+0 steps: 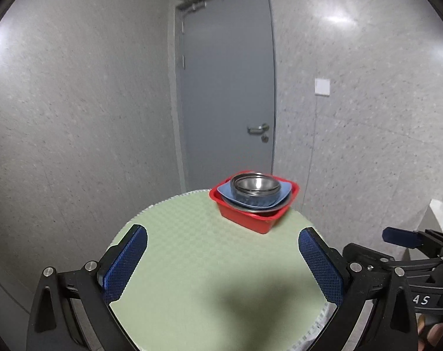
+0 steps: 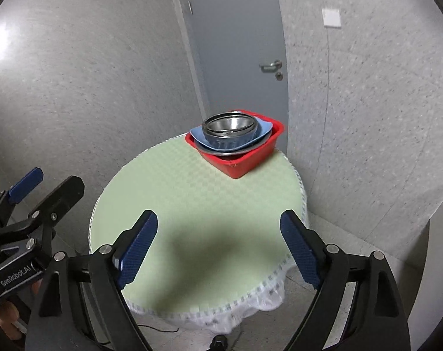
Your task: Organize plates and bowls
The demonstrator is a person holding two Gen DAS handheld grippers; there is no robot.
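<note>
Red plastic makes the tub that sits at the far edge of the round bench, which has a pale green cloth on it. Inside the tub is a stack: a wide metal plate at the bottom with only its rim showing, then a blue plate with soft corners, then shiny metal bowls nested on top. The left gripper hangs over the near side of the bench with its blue fingers wide apart and nothing between them. The right gripper is the same, with its fingers spread and holding nothing. Both are well apart from the tub. I think the metal bowls are light and stiff, but smooth and slippery, so they may slide or clang if squeezed on the round side. The best place to take hold looks like the thin rim of the top bowl, one finger inside and one outside. The blue plate looks like plastic, so it is light and will not break easily, and its raised edge is the spot to pinch. The tub may shift when something is lifted out, so the other gripper could steady it
</note>
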